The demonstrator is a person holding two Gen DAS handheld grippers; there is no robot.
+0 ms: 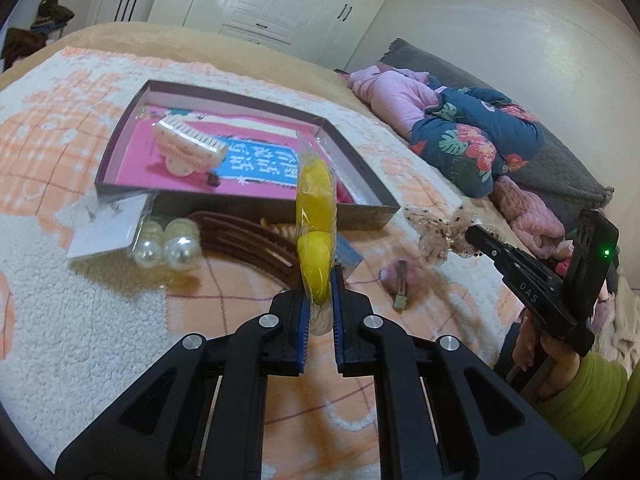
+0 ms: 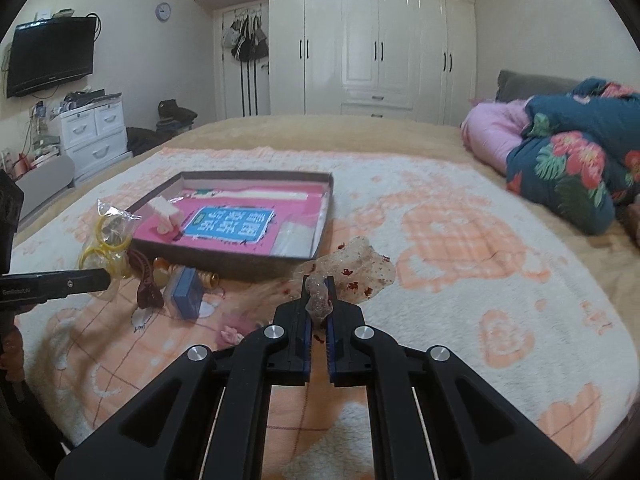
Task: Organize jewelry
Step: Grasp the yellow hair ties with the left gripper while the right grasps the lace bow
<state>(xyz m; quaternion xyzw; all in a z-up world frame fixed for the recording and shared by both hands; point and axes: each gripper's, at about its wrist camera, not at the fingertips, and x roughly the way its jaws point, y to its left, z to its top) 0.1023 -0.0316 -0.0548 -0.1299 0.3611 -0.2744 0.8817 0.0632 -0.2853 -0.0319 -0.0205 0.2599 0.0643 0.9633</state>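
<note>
Bed covered by a fleecy white-and-peach blanket.

On the blanket rest a shallow brown box with a pink floor, and near its front wall a brown comb, pearl-like beads beside a white card, a small blue box and a pink hair clip. Toward the headboard lie a pink quilt and a dark floral one.

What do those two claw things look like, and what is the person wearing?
Both are black plastic. The left claw and right claw have blue ribbed pads and round silver bolts. Seen from the left wrist camera, the right one shows white letters "DAS" and a green light. The person's sleeve is lime green.
</note>
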